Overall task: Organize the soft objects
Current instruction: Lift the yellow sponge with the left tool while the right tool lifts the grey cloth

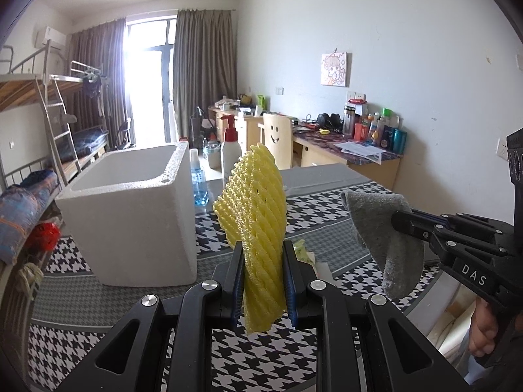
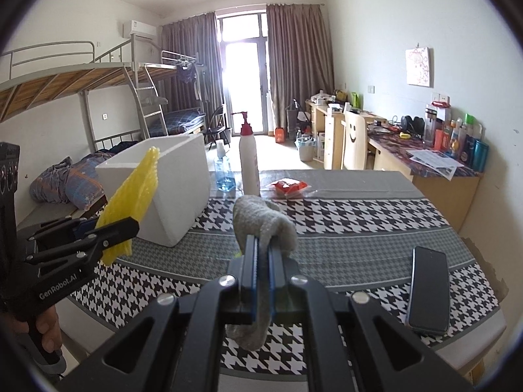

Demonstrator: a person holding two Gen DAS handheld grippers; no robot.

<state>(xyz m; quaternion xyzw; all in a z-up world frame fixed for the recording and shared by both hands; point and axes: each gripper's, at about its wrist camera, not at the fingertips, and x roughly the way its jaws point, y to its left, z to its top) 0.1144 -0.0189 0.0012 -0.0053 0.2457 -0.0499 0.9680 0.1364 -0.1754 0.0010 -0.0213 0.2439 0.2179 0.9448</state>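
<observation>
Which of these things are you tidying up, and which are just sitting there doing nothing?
Part of the job:
yellow foam net, in the left gripper
grey sock, in the right gripper
white foam box

Just lying about:
phone
pump bottle
blue liquid bottle
red packet
</observation>
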